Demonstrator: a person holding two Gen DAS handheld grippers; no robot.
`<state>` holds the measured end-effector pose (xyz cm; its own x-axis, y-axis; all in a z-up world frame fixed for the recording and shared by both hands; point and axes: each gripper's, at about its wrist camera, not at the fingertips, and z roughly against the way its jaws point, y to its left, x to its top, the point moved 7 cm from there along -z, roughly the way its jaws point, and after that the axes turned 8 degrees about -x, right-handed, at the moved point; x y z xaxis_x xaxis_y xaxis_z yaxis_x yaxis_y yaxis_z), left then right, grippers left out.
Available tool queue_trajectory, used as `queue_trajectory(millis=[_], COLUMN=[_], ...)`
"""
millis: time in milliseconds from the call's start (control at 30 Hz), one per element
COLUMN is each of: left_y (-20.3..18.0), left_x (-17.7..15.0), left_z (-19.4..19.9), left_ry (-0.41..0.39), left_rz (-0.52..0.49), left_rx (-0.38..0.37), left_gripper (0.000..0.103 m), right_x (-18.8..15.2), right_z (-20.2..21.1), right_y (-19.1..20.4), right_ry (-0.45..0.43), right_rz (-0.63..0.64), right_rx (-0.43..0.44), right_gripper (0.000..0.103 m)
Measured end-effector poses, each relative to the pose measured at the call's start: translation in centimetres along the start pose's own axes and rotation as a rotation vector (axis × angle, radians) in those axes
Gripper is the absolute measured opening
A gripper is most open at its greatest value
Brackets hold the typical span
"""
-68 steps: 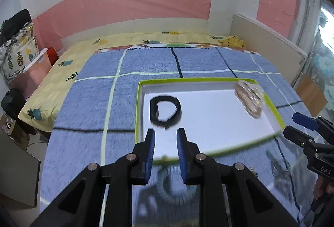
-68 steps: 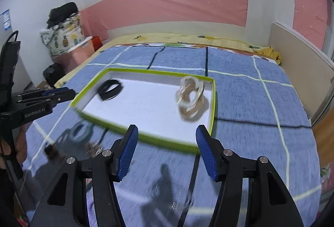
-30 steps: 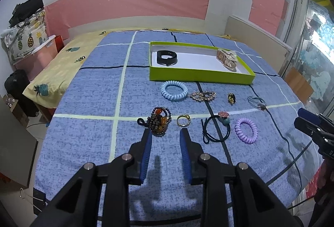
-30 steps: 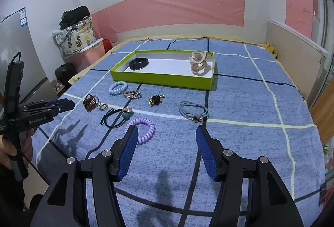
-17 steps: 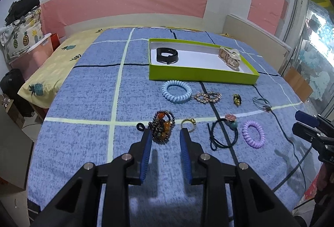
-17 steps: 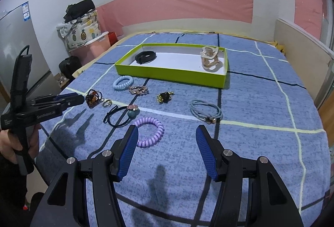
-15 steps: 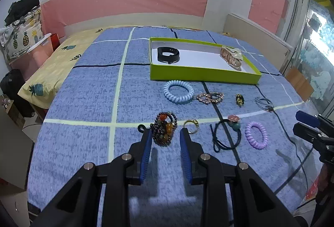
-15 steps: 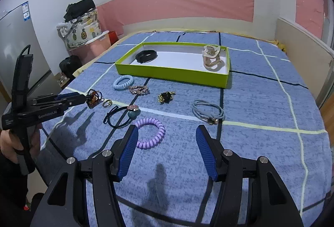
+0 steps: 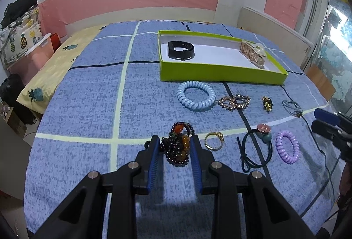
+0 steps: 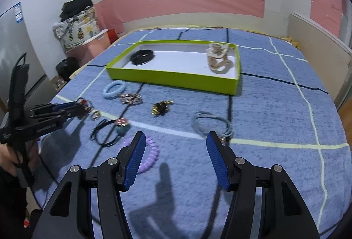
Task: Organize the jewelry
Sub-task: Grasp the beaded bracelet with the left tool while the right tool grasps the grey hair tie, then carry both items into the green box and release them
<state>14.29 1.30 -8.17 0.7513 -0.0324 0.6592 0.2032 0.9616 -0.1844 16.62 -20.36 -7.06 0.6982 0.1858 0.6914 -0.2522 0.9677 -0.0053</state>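
Beads first: the beaded bracelet [image 9: 178, 146] lies on the blue blanket [image 9: 88, 96] between the blue pads of the left gripper [image 9: 175, 144], whose jaws stand a little apart on either side of it; whether the pads touch the beads I cannot tell. At about 2 o'clock from the bracelet sits a gold ring [image 9: 213, 140], and beyond that a black hair tie [image 9: 256, 151] with a round charm, then a purple coil tie [image 9: 287, 147]. Toward 12 o'clock lie a light blue coil tie [image 9: 196, 95] and, touching its right edge, a rhinestone clip [image 9: 235, 102]. Farther at 12 o'clock stands the green box [image 9: 220, 75], with a black band [image 9: 180, 50] in its left end and a beige hair claw [image 9: 253, 53] in its right end.

The right gripper [image 10: 176, 157] hangs above the blanket with jaws wide apart and nothing between them. The purple coil tie shows just beside its left pad, and a grey-blue hair tie [image 10: 211, 124] lies at 1 o'clock.
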Motion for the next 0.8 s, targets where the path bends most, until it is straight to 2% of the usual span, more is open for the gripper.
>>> queue_trajectory(millis=[300, 467, 533, 600, 667, 800], left_y=[0.0, 0.1, 0.1, 0.1, 0.2, 0.0], left_x=[0.4, 0.6, 0.6, 0.6, 0.6, 0.5], left_z=[-0.8, -0.8, -0.8, -0.8, -0.7, -0.5], left_ry=[0.009, 0.007, 0.007, 0.007, 0.007, 0.007], left_rz=[-0.009, -0.004, 0.0, 0.003, 0.008, 0.015], left_rx=[0.02, 0.017, 0.016, 0.016, 0.016, 0.005], left_gripper=[0.029, 0.028, 0.028, 0.027, 0.027, 0.027], right_x=[0.6, 0.5, 0.5, 0.4, 0.3, 0.1], right_z=[-2.8, -4.7, -5.2, -5.1, -4.9, -4.3], right_y=[-3.2, -3.2, -3.1, -3.1, -3.1, -3.1], right_ry=[0.042, 0.097, 0.113, 0.111, 0.114, 0.106], right_rz=[-0.016, 0.005, 0.019, 0.027, 0.024, 0.025], right_rx=[-0.062, -0.044, -0.049, -0.059, -0.056, -0.058], right_gripper=[0.058, 0.058, 0.051, 0.031, 0.021, 0.019])
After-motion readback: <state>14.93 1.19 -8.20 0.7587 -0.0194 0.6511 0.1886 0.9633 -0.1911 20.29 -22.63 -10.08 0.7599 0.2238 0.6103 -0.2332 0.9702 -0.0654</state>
